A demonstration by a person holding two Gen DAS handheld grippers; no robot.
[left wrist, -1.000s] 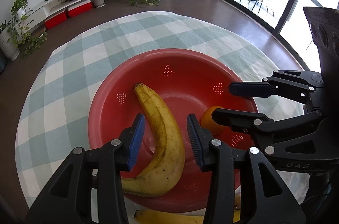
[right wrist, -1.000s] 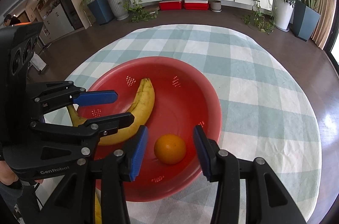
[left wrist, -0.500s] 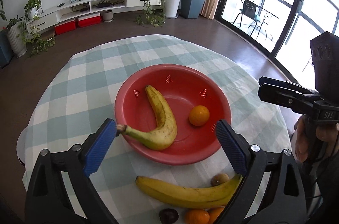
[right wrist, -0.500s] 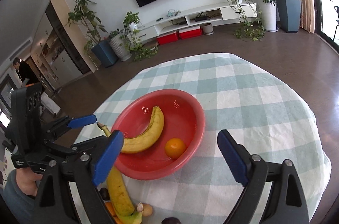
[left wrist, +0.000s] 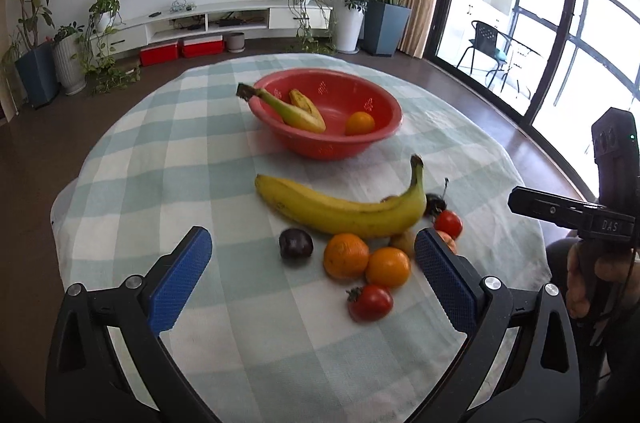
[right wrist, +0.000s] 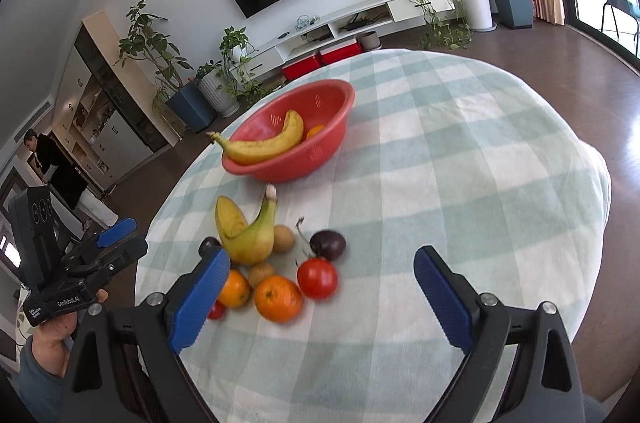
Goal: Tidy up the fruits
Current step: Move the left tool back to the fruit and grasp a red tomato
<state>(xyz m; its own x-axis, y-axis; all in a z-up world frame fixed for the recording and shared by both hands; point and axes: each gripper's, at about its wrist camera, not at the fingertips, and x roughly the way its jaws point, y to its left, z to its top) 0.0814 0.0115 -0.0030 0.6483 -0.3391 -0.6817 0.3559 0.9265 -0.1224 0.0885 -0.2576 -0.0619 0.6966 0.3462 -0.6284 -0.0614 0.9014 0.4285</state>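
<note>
Fruits are sitting in the red bowl and loose on the worktop, and with the left tongs opening empty and the right tongs wide and empty, grabbing the big banana is looking like the next job.

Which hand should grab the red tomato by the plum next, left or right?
Probably right. The right gripper is open, with that tomato almost between its fingers. The left gripper's jaws are opening around the oranges, and there the tomato sits beyond its right finger.
</note>
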